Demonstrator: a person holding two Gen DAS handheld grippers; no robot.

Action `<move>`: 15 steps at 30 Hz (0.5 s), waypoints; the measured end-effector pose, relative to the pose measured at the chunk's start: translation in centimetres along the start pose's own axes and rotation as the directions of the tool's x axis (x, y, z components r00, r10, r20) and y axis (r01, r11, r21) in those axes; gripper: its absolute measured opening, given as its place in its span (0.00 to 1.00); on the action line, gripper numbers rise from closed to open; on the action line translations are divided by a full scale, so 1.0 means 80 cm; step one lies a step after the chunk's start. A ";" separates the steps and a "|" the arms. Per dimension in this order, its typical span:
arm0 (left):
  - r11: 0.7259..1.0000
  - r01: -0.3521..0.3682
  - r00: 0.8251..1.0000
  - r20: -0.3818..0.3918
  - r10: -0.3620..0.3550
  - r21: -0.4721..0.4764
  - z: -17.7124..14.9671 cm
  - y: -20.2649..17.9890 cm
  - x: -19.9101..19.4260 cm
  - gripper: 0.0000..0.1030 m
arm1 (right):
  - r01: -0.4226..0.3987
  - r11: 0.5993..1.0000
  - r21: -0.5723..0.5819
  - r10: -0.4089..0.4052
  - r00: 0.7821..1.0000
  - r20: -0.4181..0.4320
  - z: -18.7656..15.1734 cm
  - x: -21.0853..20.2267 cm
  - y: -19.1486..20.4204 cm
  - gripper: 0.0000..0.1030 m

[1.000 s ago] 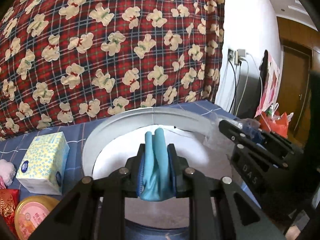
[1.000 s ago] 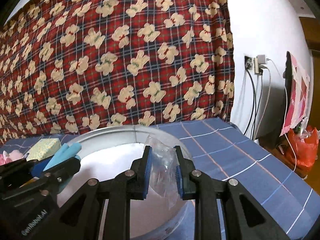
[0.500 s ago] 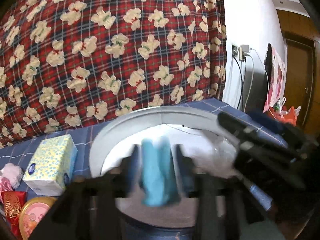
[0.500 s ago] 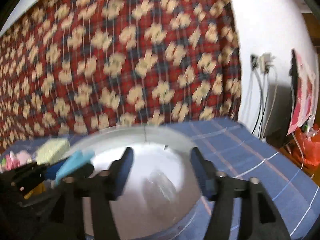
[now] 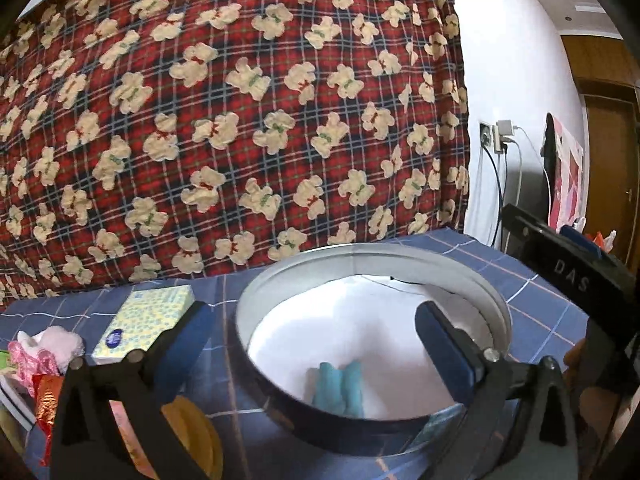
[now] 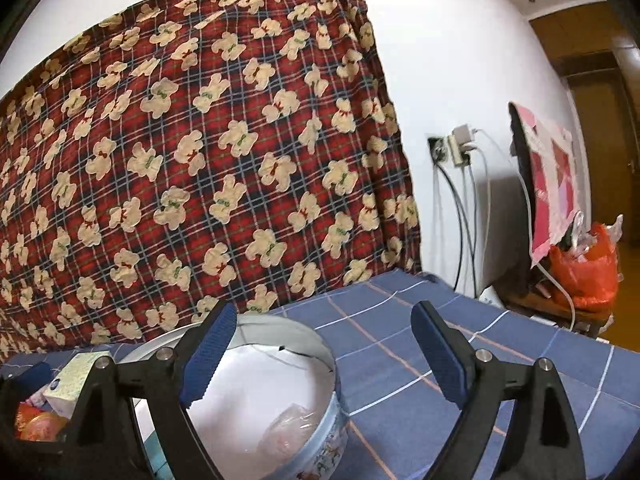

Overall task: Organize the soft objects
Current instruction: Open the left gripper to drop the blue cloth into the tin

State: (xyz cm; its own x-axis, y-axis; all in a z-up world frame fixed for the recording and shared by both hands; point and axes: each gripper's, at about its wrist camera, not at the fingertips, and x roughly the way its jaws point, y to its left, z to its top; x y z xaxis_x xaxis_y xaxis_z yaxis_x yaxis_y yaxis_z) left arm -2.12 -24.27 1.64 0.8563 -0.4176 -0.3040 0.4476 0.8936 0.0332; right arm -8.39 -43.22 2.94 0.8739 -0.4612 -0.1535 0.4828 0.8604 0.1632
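Note:
A round tin [image 5: 400, 256] with a white inside stands on the blue checked cloth. A folded blue cloth [image 5: 340, 388] lies inside it near the front wall. My left gripper [image 5: 316, 340] is open and empty just above the tin. In the right wrist view the tin [image 6: 324, 352] holds a clear plastic bag [image 6: 290, 428]. My right gripper [image 6: 320, 356] is open and empty, above the tin's right side. The right gripper's body [image 5: 572, 276] shows at the right of the left wrist view.
A tissue box [image 5: 144, 322], a pink fluffy item [image 5: 48, 350], red packets [image 5: 46, 400] and a round yellow lid [image 5: 192, 440] lie left of the tin. A bear-print plaid blanket [image 5: 240, 120] hangs behind. Cables [image 6: 460, 220] and an orange bag [image 6: 588, 272] are at right.
Both grippers opened. The blue cloth dropped from the left gripper into the tin, and the plastic bag dropped from the right gripper into the tin. Both grippers rose and drew back.

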 end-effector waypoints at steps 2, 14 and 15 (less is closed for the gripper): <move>1.000 -0.016 1.000 0.014 0.016 0.004 -0.002 0.005 -0.008 1.00 | 0.018 1.000 -0.012 -0.017 0.999 0.030 -0.001 -0.006 0.001 0.88; 0.993 -0.119 0.992 0.042 0.118 0.018 -0.021 0.046 -0.041 1.00 | 0.050 0.995 -0.087 -0.039 0.992 0.123 -0.008 -0.039 0.034 0.88; 0.993 -0.120 0.992 0.041 0.120 0.010 -0.022 0.050 -0.042 1.00 | 0.051 0.994 -0.100 -0.039 0.992 0.121 -0.010 -0.041 0.038 0.88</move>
State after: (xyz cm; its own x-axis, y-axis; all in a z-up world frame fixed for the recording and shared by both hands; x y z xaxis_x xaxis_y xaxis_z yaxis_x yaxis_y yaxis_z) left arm -3.69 -19.03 1.15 0.9135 -0.3141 -0.2585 0.3441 0.9355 0.0795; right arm -9.80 -38.92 3.14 0.8550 -0.5170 -0.0402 0.5186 0.8532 0.0565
